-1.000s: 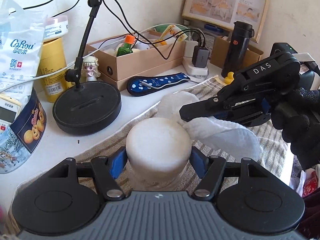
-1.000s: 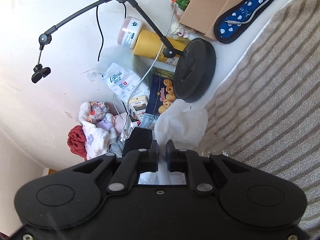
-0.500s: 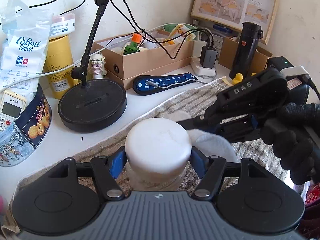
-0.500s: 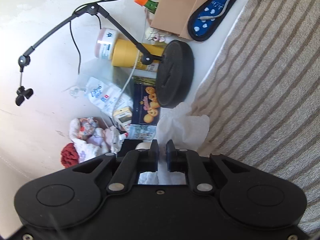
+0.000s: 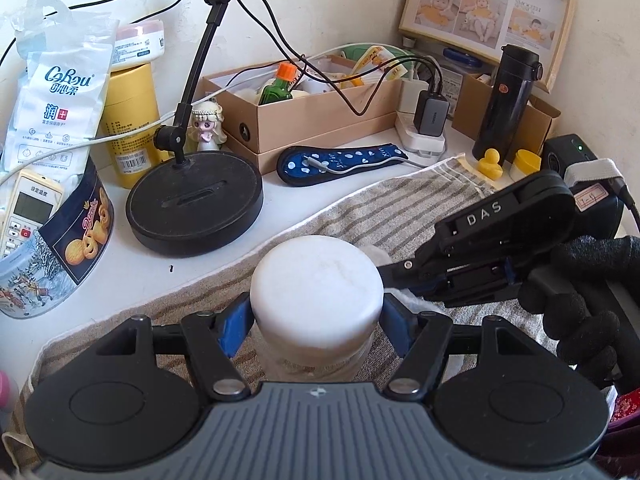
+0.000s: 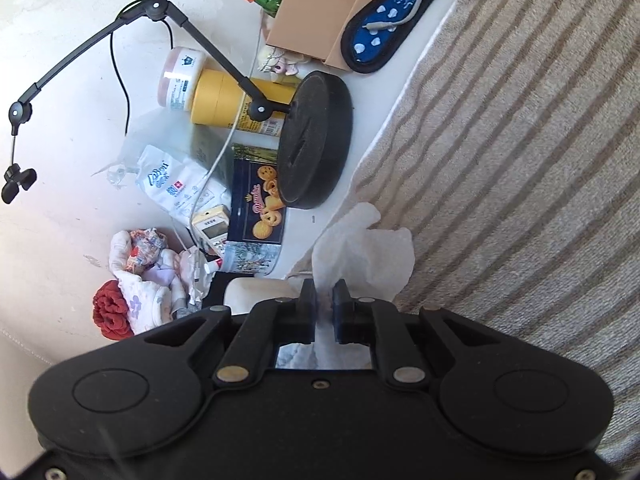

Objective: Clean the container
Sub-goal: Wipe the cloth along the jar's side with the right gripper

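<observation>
The container [image 5: 316, 300] is held upright over the striped towel [image 5: 400, 208] between the closed jaws of the left gripper [image 5: 316, 316]; the tissue [image 6: 366, 256], clamped in the right gripper [image 6: 324, 300], is brought against its right side, just below the white lid.

The white pouch [image 5: 60, 92] at far left reads "CoRou" in blue script, with Chinese characters beneath and a large blue character beside a red plus sign. The blue biscuit tin [image 5: 68, 248] near left carries gold script too curved to read surely. The right gripper [image 5: 384, 276], reaching in from the right, bears "DAS" in white letters on its black arm. A white tag [image 5: 592, 202] on its body shows red handwriting, illegible. The photo frame [image 5: 488, 16] at far right has small grey text, seemingly "SMOOTH".
</observation>
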A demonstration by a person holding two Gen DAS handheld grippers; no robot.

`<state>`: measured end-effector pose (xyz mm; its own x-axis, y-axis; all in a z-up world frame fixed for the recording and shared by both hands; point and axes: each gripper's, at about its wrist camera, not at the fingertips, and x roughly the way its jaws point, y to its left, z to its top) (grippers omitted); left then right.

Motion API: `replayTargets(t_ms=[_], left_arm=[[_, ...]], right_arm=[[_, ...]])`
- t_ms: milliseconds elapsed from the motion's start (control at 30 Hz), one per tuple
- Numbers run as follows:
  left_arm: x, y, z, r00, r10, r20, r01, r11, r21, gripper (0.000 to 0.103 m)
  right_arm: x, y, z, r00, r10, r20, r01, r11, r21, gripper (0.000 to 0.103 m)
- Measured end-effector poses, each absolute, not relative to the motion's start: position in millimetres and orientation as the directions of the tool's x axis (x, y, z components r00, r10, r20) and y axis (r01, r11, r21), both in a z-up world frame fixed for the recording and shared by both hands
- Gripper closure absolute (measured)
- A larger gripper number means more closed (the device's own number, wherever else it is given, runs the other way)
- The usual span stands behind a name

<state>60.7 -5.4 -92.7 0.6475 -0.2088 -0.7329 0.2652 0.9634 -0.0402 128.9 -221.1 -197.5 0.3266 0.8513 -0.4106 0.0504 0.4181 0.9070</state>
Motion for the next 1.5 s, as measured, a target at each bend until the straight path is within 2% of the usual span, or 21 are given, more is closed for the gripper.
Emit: replayTargets(t_ms=[367, 633, 767, 867, 1100, 1233, 1367, 1500], left_arm=[[61.6, -8.9, -98.8, 0.641, -0.178, -0.747, 0.251, 0.968, -0.016, 0.036], [62.2, -8.0, -99.2, 0.648, -0.172, -0.742, 0.235, 0.972, -0.02, 0.036], [62.3, -8.5, -98.9, 0.646, -0.176, -0.743, 0.236, 0.972, -0.025, 0.036], [63.0, -6.7, -99.4, 0.646, -0.179, -0.742, 0.24, 0.97, -0.026, 0.036], [61.6, -4.9, -98.6, 0.644, -0.197, -0.739, 0.264, 0.964, -0.027, 0.036], [60.2, 0.8, -93.4, 0.641, -0.239, -0.73, 0.29, 0.955, -0.059, 0.036], [56.0, 3.6, -87.8, 0.627, -0.282, -0.726, 0.386, 0.922, -0.025, 0.036], [53.9, 7.7, -93.8, 0.608, -0.328, -0.723, 0.437, 0.899, -0.041, 0.036]], right_arm=[[126.8, -220.0, -219.4, 0.276, 0.833, -0.48, 0.114, 0.468, 0.877, 0.095], [127.9, -221.1, -231.3, 0.255, 0.836, -0.486, 0.159, 0.46, 0.874, 0.094], [124.4, -231.1, -240.0, 0.297, 0.884, -0.36, 0.244, 0.294, 0.924, 0.094], [123.9, -233.2, -233.0, 0.321, 0.901, -0.293, 0.243, 0.221, 0.945, 0.094], [125.5, -225.8, -202.7, 0.327, 0.923, -0.204, 0.173, 0.154, 0.973, 0.092], [126.0, -227.4, -192.4, 0.327, 0.928, -0.179, 0.144, 0.138, 0.98, 0.092], [124.5, -228.6, -185.3, 0.322, 0.933, -0.163, 0.128, 0.128, 0.984, 0.092], [121.5, -229.0, -190.6, 0.315, 0.925, -0.211, 0.138, 0.175, 0.975, 0.092]])
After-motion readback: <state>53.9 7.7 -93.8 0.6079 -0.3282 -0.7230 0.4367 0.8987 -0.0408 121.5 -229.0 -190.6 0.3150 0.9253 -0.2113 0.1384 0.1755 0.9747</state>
